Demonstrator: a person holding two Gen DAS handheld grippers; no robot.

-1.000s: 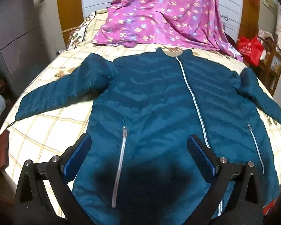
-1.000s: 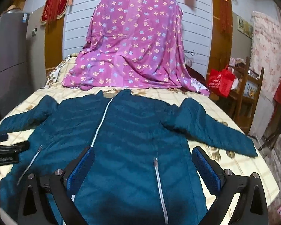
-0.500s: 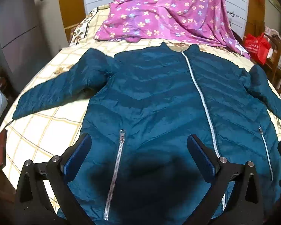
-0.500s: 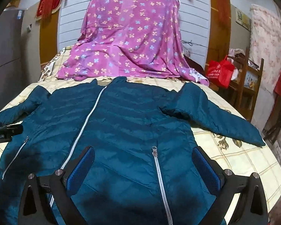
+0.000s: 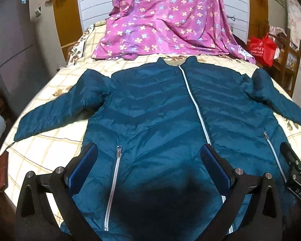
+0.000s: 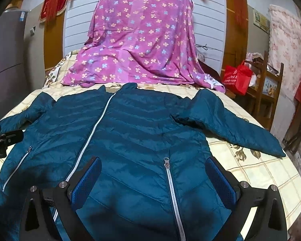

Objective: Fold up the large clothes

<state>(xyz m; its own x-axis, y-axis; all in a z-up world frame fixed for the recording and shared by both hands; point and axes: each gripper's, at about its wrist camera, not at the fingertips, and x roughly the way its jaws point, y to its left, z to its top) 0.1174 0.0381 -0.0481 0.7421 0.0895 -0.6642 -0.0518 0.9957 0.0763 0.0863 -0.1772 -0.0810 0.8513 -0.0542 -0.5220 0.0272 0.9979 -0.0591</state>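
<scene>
A large teal quilted jacket [image 5: 154,108] [image 6: 134,132] lies flat, front up and zipped, on a bed with a cream checked cover [image 5: 56,144]. Both sleeves spread out to the sides. My left gripper [image 5: 148,152] hovers open over the jacket's lower left part, straddling the left pocket zip [image 5: 113,182]. My right gripper [image 6: 153,166] is open above the lower right part, around the right pocket zip [image 6: 170,188]. Neither holds any cloth. The other gripper's black body shows at the right edge of the left wrist view [image 5: 297,172] and at the left edge of the right wrist view [image 6: 2,142].
A purple flowered sheet [image 5: 166,18] drapes over something at the head of the bed. A grey fridge [image 5: 8,54] stands to the left. A red bag [image 6: 236,76] sits on a wooden shelf to the right. Bed edges fall away on both sides.
Both grippers have risen and drawn back slightly toward the hem, so the jacket sits lower and fuller in both views. The jacket itself has not moved. Both stay open.
</scene>
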